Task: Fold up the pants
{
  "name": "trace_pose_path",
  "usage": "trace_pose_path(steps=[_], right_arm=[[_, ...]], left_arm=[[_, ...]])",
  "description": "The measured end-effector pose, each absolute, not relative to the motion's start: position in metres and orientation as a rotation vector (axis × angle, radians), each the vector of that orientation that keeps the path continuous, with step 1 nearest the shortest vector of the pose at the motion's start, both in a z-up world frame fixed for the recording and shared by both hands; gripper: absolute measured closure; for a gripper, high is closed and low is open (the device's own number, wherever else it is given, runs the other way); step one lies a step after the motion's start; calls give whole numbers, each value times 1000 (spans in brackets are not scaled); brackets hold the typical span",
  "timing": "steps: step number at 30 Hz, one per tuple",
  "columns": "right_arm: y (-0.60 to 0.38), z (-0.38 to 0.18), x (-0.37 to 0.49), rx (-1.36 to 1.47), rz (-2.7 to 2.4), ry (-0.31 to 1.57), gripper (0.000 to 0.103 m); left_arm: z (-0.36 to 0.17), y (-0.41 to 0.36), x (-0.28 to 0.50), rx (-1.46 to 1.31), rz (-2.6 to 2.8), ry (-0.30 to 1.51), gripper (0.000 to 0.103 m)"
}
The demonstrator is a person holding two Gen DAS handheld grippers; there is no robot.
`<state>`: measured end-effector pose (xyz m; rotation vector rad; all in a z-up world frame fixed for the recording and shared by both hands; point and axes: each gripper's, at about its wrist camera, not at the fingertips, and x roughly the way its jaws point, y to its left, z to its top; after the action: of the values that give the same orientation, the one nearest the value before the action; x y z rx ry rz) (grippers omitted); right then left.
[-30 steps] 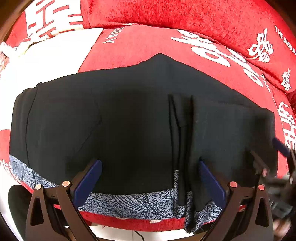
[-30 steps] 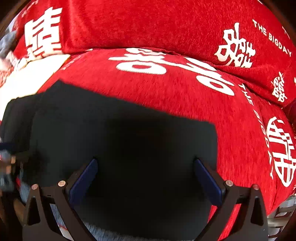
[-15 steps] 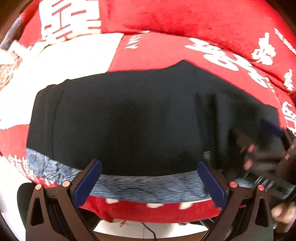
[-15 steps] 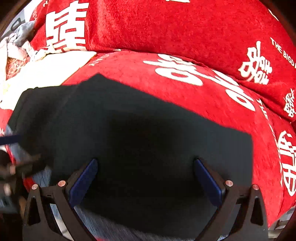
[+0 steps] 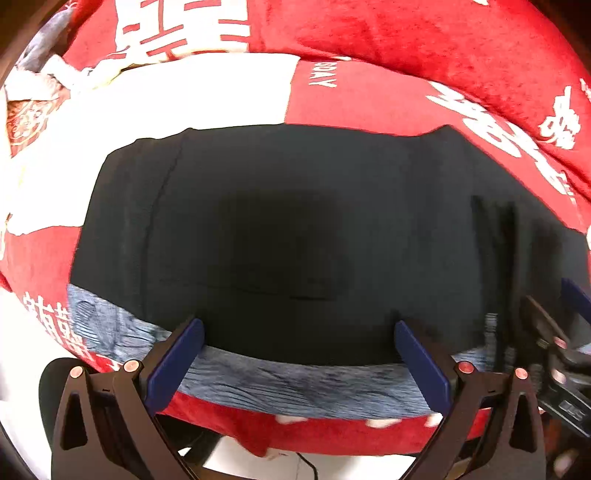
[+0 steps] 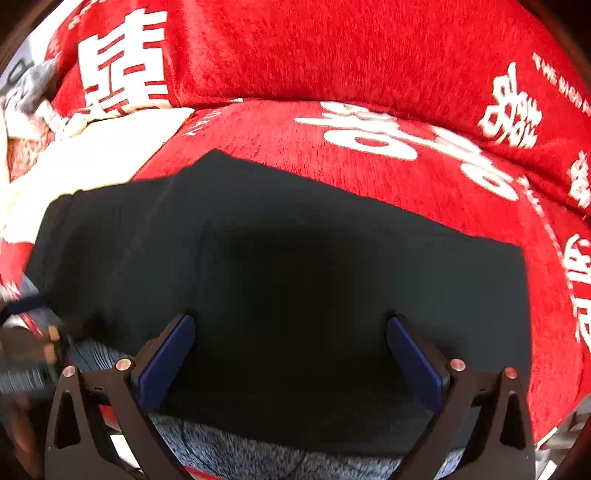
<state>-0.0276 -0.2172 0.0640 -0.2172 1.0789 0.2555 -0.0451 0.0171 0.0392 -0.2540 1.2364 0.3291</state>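
Black pants (image 5: pixel 288 236) lie flat along a red sofa seat, waistband at the left, folded layers at the right; they also show in the right wrist view (image 6: pixel 295 273). My left gripper (image 5: pixel 295 354) is open and empty, hovering at the pants' near edge. My right gripper (image 6: pixel 291 350) is open and empty above the leg end. The right gripper shows blurred at the right edge of the left wrist view (image 5: pixel 554 332).
The red seat cushion (image 6: pixel 388 166) with white lettering has a red back cushion (image 5: pixel 406 33) behind. A blue-grey patterned cloth (image 5: pixel 295 380) runs under the pants' near edge. A white patch (image 5: pixel 166 96) and crumpled clothes (image 5: pixel 33 96) lie at the far left.
Both grippers have pulled back and shifted left; the waistband end has come more into the left view. The pants lie unmoved. Both grippers stay open.
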Motion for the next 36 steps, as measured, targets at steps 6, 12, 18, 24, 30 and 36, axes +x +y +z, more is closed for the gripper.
trace_pose_path(steps=[6,12,18,24,30,36], right_arm=[[-208,69,-30,-214,282,1104,0],[-184,83,-7,-199,270,1058,0],[-146,55,-9,-422,253,1094,0],[-124,84,-38,-318,442,1012,0],[-82,52,-31,-576,494,1022,0],[-64,73,8,-483,602,1062,0]], left_arm=[[34,44,-60,-359,312,1220,0],[41,61,-70,-352,354,1200,0],[38,80,-76,-429,320,1188,0],[27,101,-88,-508,319,1173,0],[37,106,-90,-454,352,1172,0],[20,143,-103,-560,394,1145,0]])
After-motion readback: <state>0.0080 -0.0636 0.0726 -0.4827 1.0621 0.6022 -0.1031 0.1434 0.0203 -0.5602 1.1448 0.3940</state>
